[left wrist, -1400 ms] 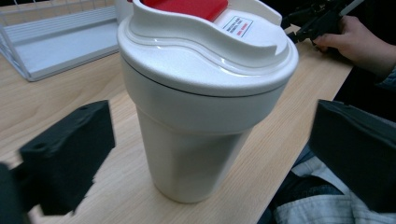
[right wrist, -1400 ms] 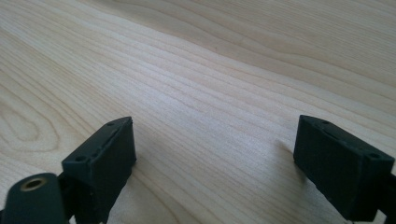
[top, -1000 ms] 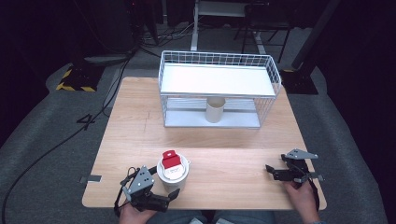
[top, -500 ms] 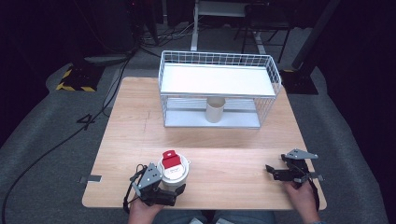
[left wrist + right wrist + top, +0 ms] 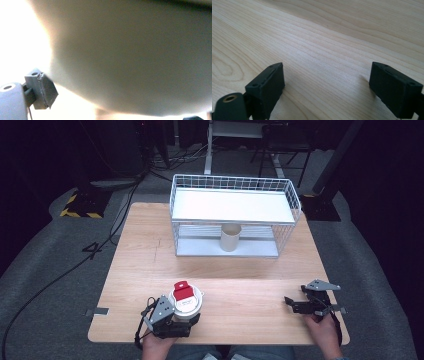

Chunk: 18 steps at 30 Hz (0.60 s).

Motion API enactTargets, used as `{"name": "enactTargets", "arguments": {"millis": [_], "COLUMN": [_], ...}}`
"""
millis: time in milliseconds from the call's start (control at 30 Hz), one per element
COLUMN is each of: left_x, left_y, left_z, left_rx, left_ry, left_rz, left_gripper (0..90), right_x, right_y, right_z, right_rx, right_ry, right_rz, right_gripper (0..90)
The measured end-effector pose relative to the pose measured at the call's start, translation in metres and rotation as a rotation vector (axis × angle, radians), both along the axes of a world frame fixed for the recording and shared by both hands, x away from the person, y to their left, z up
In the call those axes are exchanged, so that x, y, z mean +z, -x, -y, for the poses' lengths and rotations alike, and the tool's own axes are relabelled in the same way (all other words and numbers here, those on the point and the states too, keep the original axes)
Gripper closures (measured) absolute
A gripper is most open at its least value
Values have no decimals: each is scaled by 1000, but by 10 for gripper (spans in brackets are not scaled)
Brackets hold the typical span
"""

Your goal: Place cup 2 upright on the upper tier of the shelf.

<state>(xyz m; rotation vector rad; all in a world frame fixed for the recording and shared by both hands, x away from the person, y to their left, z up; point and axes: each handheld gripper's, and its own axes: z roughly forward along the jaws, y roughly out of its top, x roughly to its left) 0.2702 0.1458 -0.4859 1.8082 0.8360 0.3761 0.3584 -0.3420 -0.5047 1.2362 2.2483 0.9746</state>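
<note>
A cup with a white lid and a red tab (image 5: pixel 186 299) stands near the table's front edge, left of centre. My left gripper (image 5: pixel 186 317) is open, its jaws to either side of the cup's body. In the left gripper view the cup's wall (image 5: pixel 125 55) is a close blur. A grey pad (image 5: pixel 42 90) stands just beside it at the left. My right gripper (image 5: pixel 291 305) rests low at the front right, open, with bare wood between its jaws (image 5: pixel 327 85).
A white wire rack (image 5: pixel 235 205) with two shelves stands at the back of the wooden table (image 5: pixel 250 280). A beige paper cup (image 5: pixel 230 237) stands upright on its lower shelf. Cables lie on the grey floor to the left.
My left gripper has moved right and forward, from left of the lidded cup to around its body. The right gripper has stayed in place.
</note>
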Motion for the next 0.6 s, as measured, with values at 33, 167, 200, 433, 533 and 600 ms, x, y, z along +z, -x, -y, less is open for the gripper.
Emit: {"name": "enactTargets", "arguments": {"millis": [33, 167, 200, 433, 533, 600], "left_x": [0, 0, 0, 0, 0, 0], "left_y": [1, 3, 4, 4, 5, 4], "left_z": [0, 1, 1, 2, 2, 2], "left_rx": [4, 15, 19, 29, 31, 29], "left_ry": [-8, -18, -14, -18, -20, -23], "left_rz": [14, 40, 40, 49, 47, 51], "left_gripper": [109, 123, 124, 131, 132, 133], "right_x": [0, 0, 0, 0, 0, 0], "right_y": [0, 0, 0, 0, 0, 0], "right_z": [0, 0, 0, 0, 0, 0], "right_rx": [0, 0, 0, 0, 0, 0], "right_ry": [0, 0, 0, 0, 0, 0], "right_rz": [0, 0, 0, 0, 0, 0], "right_gripper": [132, 132, 132, 132, 132, 132]}}
